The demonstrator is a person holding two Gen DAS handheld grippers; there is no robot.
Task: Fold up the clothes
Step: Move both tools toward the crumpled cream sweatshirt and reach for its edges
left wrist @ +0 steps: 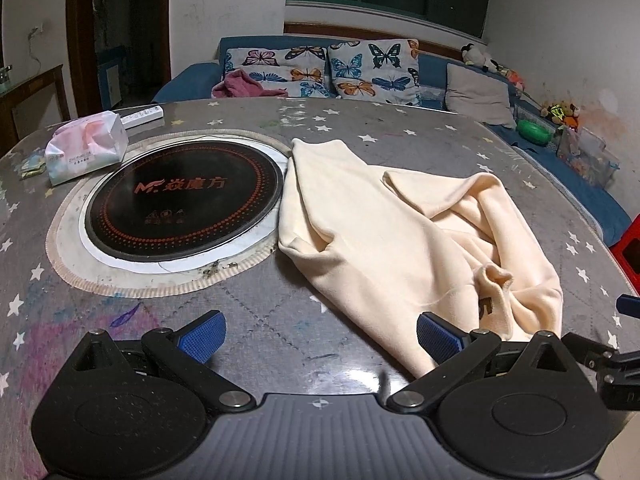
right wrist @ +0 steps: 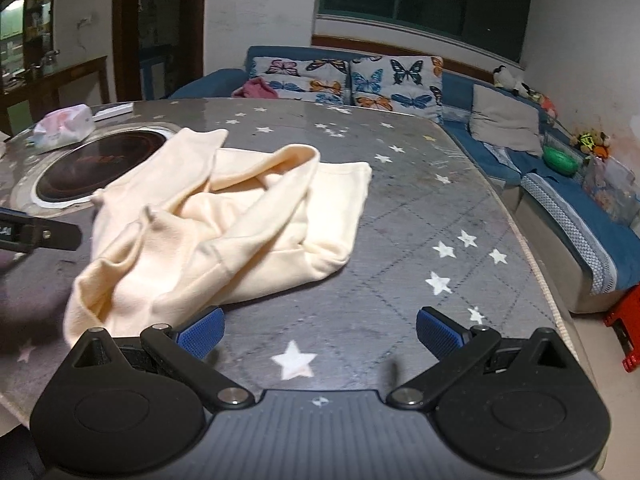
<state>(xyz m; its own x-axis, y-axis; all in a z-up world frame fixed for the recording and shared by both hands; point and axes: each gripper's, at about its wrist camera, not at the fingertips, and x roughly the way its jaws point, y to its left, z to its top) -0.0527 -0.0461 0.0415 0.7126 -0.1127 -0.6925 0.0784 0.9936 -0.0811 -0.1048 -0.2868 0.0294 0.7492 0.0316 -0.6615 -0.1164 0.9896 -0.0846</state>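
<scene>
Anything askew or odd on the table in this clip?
Only the cream garment: it lies crumpled and bunched, one edge overlapping the rim around the cooktop. Both grippers, left and right, are open and hold nothing.

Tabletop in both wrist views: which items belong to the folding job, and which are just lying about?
Job:
cream garment, crumpled
left claw, open
right claw, open

Lying about:
tissue pack
induction hob
white remote
butterfly cushions on the sofa
</scene>
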